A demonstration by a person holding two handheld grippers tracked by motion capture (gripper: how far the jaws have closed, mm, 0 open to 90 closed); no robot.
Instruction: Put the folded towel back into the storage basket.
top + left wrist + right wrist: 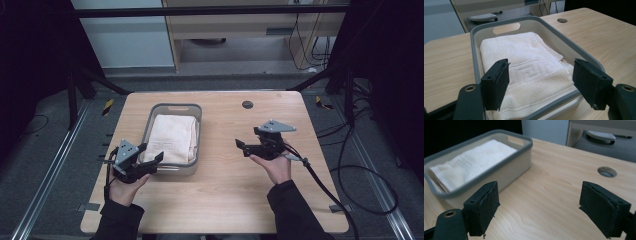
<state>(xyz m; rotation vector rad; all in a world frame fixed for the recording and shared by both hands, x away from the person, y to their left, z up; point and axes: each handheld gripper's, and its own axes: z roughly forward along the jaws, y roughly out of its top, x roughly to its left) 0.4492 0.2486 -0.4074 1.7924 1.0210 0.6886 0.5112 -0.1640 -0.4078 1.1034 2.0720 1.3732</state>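
A folded white towel lies inside the grey basket left of centre in the high view, on the wooden desk. The left tongs hover at the basket's near rim, jaws spread wide with nothing between them. The right tongs are also released and empty, right of centre over bare wood, well apart from the basket. The placing step looks finished — towel stowed, both grips let go. Next, probably: draw both hands back, clear of the rim.
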